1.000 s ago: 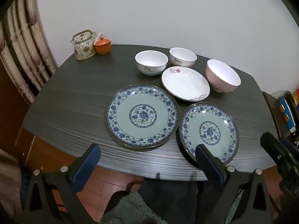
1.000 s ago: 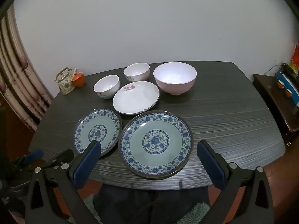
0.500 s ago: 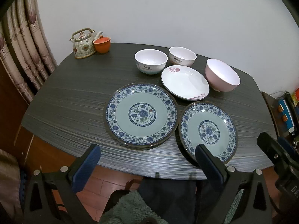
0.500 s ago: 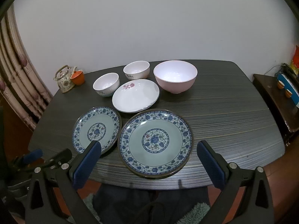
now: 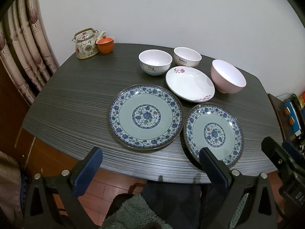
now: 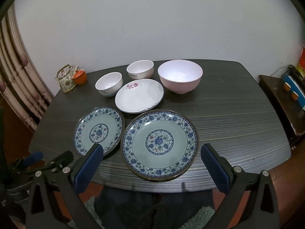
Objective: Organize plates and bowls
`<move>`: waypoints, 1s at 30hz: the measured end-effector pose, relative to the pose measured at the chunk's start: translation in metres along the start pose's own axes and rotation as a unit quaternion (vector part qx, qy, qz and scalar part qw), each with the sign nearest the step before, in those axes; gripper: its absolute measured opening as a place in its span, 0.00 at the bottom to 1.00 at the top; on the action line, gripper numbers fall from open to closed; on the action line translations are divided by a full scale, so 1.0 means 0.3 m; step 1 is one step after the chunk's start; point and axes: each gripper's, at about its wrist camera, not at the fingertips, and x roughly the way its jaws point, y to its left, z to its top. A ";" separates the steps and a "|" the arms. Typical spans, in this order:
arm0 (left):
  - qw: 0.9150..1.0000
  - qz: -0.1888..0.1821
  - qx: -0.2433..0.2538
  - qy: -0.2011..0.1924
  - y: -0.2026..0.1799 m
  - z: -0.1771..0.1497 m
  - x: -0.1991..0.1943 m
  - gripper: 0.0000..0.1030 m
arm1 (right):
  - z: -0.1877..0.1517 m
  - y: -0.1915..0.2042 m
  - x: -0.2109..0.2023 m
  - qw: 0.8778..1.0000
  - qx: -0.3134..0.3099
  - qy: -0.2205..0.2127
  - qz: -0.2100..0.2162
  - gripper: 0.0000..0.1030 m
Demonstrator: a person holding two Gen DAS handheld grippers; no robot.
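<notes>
Round glossy plates [image 5: 144, 115] and bowls [image 5: 155, 62] sit rim-up on the dark streaked tabletop [image 5: 76, 99]; both jaws gape wide, empty.

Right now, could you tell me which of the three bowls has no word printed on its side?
The pink bowl, largest and rightmost; the two white ones read "Dog" and "Rabbit".

— What's hidden here?
— The left gripper's finger [image 5: 213, 167] covers the smaller blue plate's [image 5: 213, 131] near rim.
— And the lettering?
— The far bowl's [image 6: 140, 69] word is too blurred to read in the right view.
</notes>
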 end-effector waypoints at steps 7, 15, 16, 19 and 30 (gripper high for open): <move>1.000 0.003 -0.001 0.003 0.001 -0.004 0.002 1.00 | 0.000 0.001 -0.001 1.000 0.000 0.000 0.000 0.98; 1.000 0.004 -0.001 0.007 0.000 -0.004 0.008 1.00 | -0.007 0.002 0.002 1.000 0.000 0.001 -0.001 0.98; 1.000 0.005 -0.001 0.007 0.000 -0.005 0.008 1.00 | -0.007 0.002 0.004 1.000 0.000 0.002 0.000 0.98; 1.000 0.005 0.000 0.009 -0.003 -0.004 0.011 1.00 | -0.014 0.004 0.005 1.000 0.001 0.005 0.002 0.98; 1.000 0.008 0.002 0.014 -0.014 -0.002 0.017 1.00 | -0.017 0.005 0.009 1.000 0.003 0.009 0.003 0.98</move>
